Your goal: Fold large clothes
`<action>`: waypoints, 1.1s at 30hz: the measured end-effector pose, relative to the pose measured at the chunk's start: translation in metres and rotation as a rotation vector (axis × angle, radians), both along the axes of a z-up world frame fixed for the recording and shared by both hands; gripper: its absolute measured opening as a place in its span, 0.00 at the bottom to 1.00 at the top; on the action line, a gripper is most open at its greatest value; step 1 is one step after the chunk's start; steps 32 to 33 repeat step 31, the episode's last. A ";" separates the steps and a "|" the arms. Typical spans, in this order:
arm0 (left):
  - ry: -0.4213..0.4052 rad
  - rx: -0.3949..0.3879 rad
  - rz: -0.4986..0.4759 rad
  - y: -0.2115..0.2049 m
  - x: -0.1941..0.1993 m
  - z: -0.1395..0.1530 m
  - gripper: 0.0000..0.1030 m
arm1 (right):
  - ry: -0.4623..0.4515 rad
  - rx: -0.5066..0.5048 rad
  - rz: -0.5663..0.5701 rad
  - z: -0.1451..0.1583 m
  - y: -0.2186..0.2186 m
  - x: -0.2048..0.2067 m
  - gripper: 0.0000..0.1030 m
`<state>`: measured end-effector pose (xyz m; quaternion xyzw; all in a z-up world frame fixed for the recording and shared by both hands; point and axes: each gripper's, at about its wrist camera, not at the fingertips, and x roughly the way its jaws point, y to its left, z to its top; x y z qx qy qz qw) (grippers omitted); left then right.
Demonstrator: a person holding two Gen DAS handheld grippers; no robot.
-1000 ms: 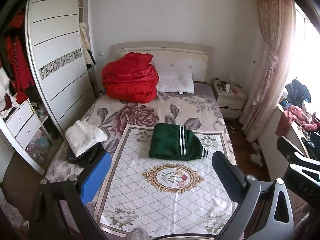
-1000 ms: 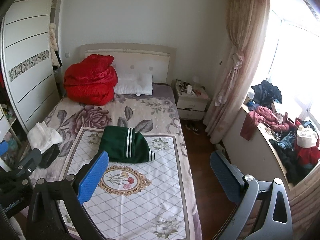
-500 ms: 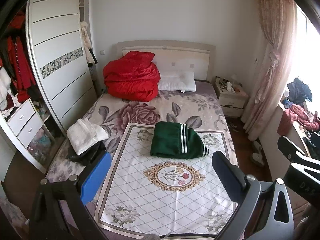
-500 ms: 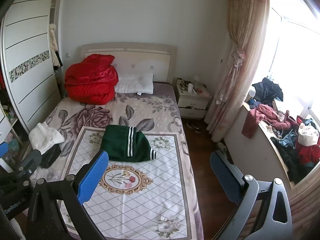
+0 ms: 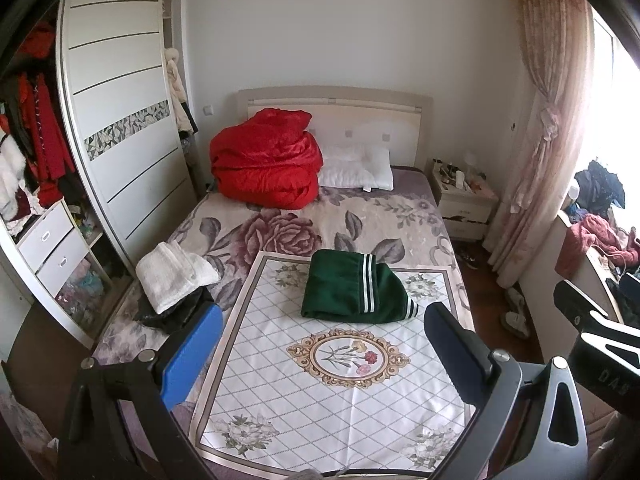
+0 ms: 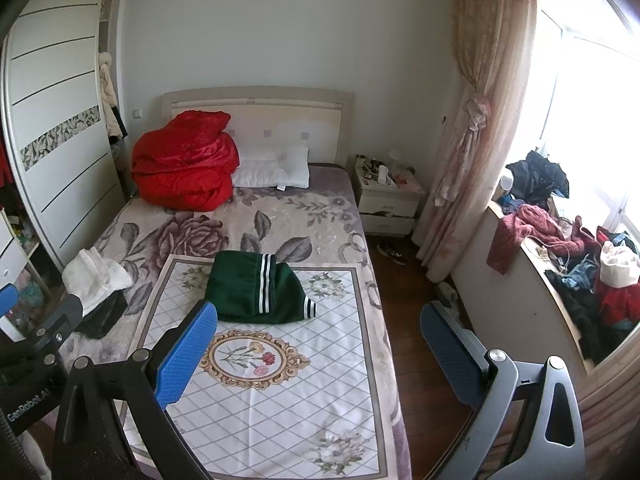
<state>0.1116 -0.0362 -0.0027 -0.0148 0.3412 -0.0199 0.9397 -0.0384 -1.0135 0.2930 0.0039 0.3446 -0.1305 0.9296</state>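
Your left gripper (image 5: 322, 344) and right gripper (image 6: 318, 336) both hang spread wide and empty, short of the folded green garment (image 5: 354, 290) on the bed (image 5: 404, 224).

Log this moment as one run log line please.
phase: green garment lies folded on patterned cloth | left gripper: open, empty | right gripper: open, empty | white folded pile at bed edge

Folded garment (image 5: 352, 292) on mat (image 5: 340, 380) mid-bed; quilt (image 5: 266, 170) left of pillow (image 5: 356, 168) behind.
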 end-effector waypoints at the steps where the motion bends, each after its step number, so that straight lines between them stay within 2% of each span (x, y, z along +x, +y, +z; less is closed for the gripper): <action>1: 0.001 -0.001 0.001 0.000 0.000 0.000 1.00 | -0.001 -0.001 -0.003 0.001 0.002 -0.003 1.00; 33: -0.004 -0.004 0.009 0.001 -0.003 0.003 1.00 | -0.014 0.009 0.013 0.008 0.010 -0.027 1.00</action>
